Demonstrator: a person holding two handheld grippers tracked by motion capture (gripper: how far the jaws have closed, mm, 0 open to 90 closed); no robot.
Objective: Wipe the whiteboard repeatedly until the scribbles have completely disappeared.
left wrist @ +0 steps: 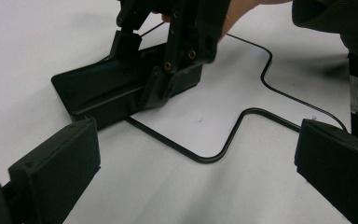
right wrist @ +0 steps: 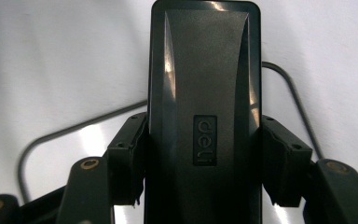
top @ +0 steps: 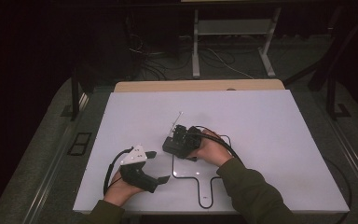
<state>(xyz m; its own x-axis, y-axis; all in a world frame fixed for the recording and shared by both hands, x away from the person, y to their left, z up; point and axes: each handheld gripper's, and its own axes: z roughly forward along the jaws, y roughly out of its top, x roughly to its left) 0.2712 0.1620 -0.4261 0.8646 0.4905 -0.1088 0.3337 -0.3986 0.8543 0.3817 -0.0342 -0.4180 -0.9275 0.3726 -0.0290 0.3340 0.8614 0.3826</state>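
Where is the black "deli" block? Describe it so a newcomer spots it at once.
Start at the white table and find the person's right hand near its middle. The right gripper is clamped on the sides of a flat black rectangular block lying there. Unlike the thin black wire outline beside it, the block is solid, glossy and embossed "deli".

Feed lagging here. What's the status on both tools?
Right tool shut on black holder. Left tool open, holding nothing. Black cable looped on the table between them.
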